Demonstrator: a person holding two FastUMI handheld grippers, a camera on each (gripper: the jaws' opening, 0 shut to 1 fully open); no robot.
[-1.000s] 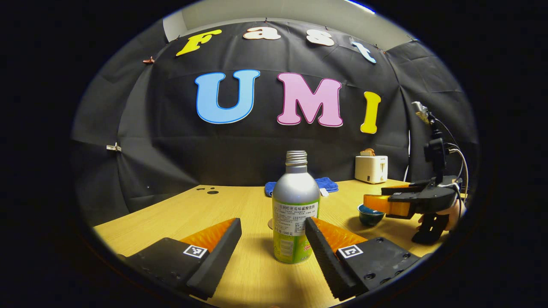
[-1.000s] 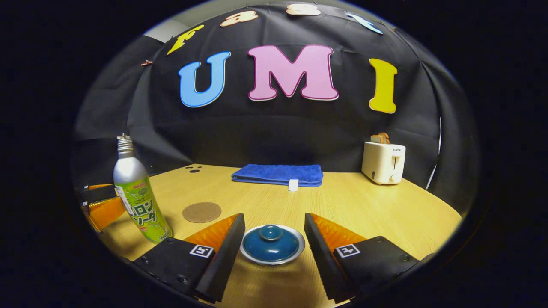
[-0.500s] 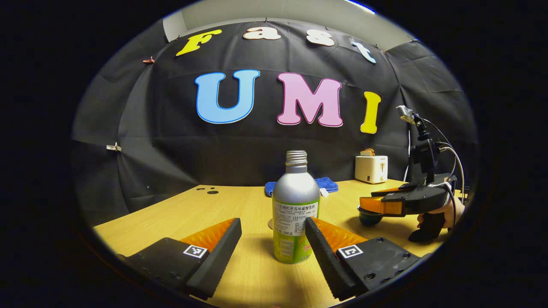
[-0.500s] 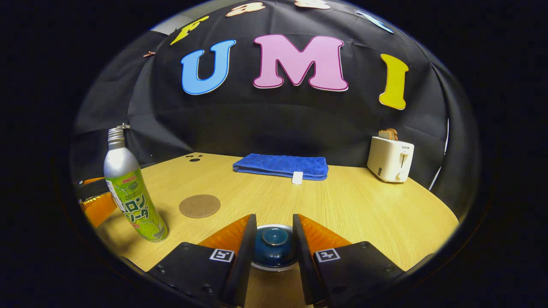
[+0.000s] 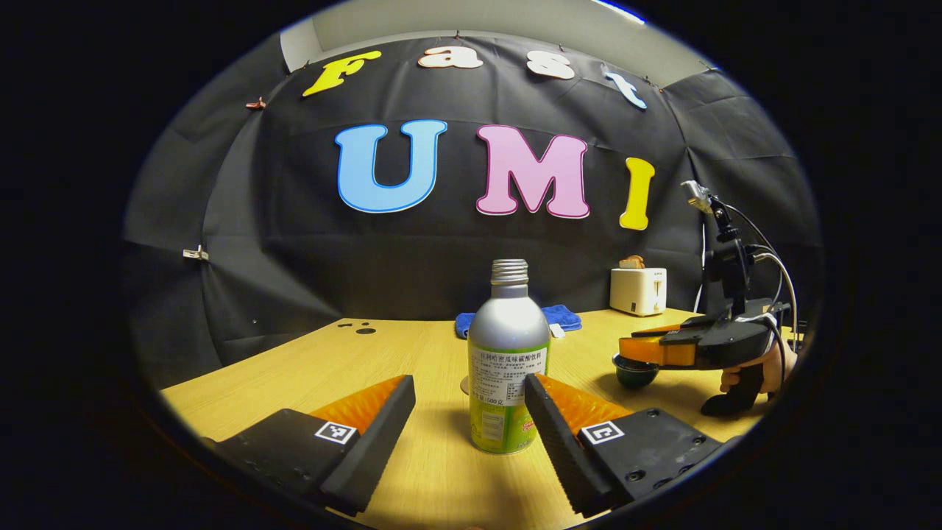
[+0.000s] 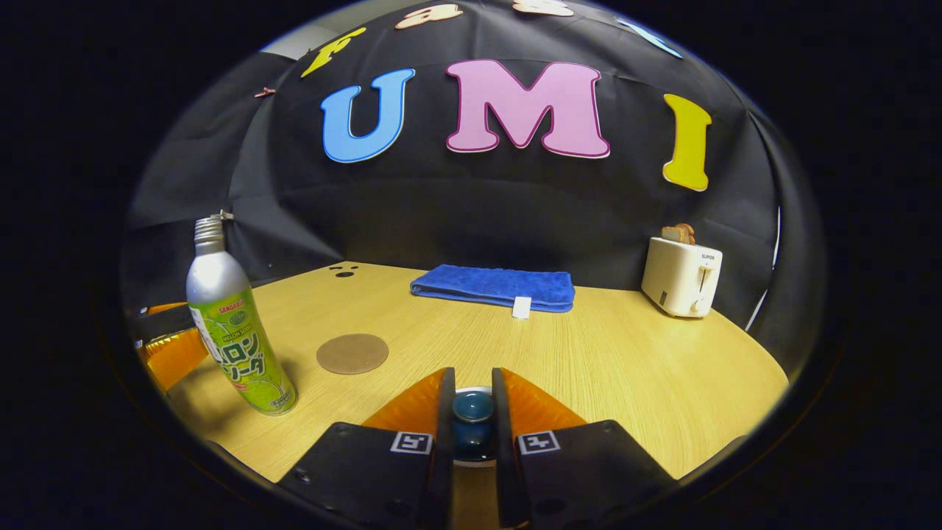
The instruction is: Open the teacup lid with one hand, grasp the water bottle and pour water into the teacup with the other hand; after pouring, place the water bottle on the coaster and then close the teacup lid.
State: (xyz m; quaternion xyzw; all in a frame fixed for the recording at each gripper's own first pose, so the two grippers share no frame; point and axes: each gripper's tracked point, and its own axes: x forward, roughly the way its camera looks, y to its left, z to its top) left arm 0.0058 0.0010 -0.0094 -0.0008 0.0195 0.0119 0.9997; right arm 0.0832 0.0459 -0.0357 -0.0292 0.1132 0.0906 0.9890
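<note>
1. Our right gripper (image 6: 472,412) has its jaws drawn in on the knob of the teacup lid (image 6: 472,407), one finger pressing each side. The knob is small and rounded, so we judge it could slip out if we lift fast or tilted, and the lid would drop back onto the teacup (image 5: 636,372).
2. The lid sits on the cup at the near edge of the table (image 6: 625,368). If the lid sticks to the rim, a pull upward may drag or tip the cup with it.
3. Our left gripper (image 5: 469,401) stands with its jaws wide apart, the water bottle (image 5: 508,361) upright between them, touched by neither finger as far as we can tell. The bottle has no cap, so closing off-centre could knock it over and spill.
4. The coaster (image 6: 352,353) lies just beside the bottle, between it and the cup. The bottle is tall, so landing it half on that disc could leave it rocking.
5. Farther back, the blue towel (image 6: 494,287) and toaster (image 6: 681,276) stand well apart from all this.
</note>
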